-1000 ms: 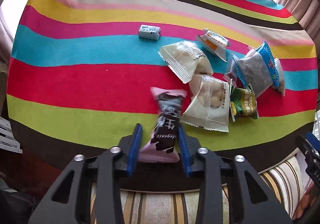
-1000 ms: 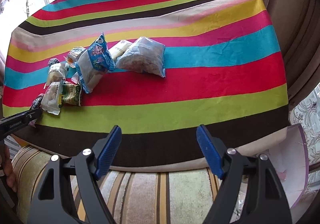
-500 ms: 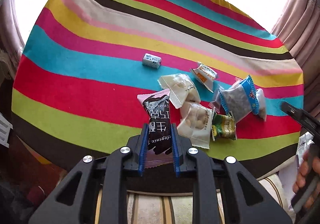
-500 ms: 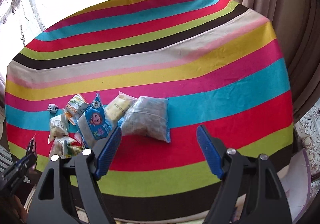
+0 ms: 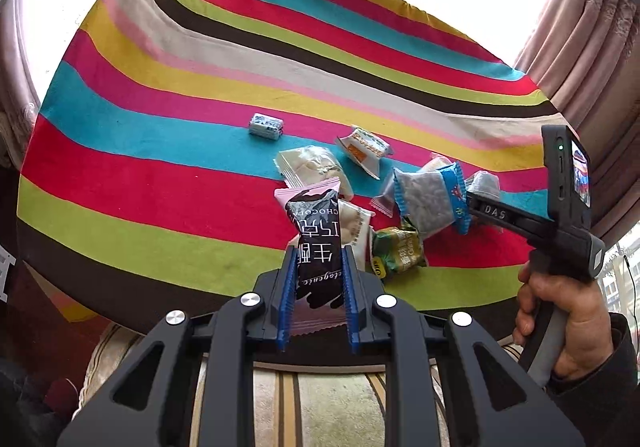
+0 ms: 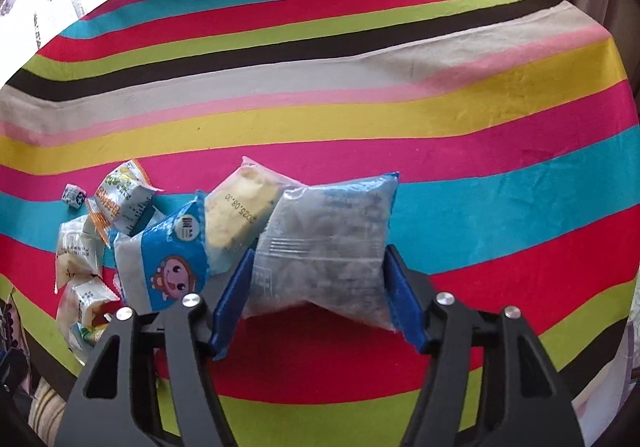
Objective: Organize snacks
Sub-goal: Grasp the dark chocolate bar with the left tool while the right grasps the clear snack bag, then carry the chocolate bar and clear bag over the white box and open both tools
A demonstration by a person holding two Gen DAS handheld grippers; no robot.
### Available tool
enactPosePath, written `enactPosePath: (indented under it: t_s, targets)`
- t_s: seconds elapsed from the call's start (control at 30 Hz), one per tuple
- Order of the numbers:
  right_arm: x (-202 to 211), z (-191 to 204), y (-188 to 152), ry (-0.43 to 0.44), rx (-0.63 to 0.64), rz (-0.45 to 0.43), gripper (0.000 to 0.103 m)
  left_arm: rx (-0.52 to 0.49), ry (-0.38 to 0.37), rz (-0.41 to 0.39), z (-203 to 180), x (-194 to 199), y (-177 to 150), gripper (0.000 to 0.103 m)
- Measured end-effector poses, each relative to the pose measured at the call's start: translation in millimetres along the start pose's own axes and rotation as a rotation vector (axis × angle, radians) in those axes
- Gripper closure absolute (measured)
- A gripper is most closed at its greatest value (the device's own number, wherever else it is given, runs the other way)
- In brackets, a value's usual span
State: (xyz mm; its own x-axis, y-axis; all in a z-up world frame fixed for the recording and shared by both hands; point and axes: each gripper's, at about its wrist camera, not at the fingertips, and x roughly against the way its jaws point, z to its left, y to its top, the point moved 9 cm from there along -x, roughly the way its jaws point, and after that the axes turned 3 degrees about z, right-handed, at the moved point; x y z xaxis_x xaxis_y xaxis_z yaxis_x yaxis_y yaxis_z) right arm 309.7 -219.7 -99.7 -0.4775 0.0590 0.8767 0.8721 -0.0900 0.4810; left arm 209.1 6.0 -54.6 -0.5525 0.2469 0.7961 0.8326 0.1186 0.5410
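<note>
My left gripper is shut on a black and pink chocolate packet, which it holds upright above the near edge of the striped tablecloth. My right gripper is closing on a clear bag with blue trim that lies on the cloth, with a pad against each side of it. The left wrist view shows the right gripper reaching into the snack pile from the right. Beside the bag lie a blue cartoon packet and a yellow cake packet.
Scattered left of the pile are a small blue-white candy, an orange-white packet, white packets and a green packet. A person's hand grips the right tool. Curtains hang at the right and a striped cushion lies below.
My left gripper has closed on the chocolate packet and lifted it off the cloth. My right gripper has travelled forward to the clear bag and narrowed its jaws around it.
</note>
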Motion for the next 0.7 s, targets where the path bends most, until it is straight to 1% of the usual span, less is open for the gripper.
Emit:
enactPosePath:
  t_s: [0.23,0.53,0.63,0.7]
  targets:
    - [18,1,-22,0.026,-0.002,-0.004,0.047,-0.001,-0.013,-0.009,-14,8,-9,0.084]
    - [80,-14,-69,0.028,-0.021,-0.059,0.047,-0.040,-0.030,-0.004,-47,15,-30,0.084]
    - [91,-23,-77,0.031,-0.025,-0.063,0.047,-0.053,-0.045,-0.002,-60,18,-38,0.084]
    - [100,-25,-89,0.036,-0.017,-0.062,0.047,-0.068,-0.054,0.002,-69,19,-43,0.084]
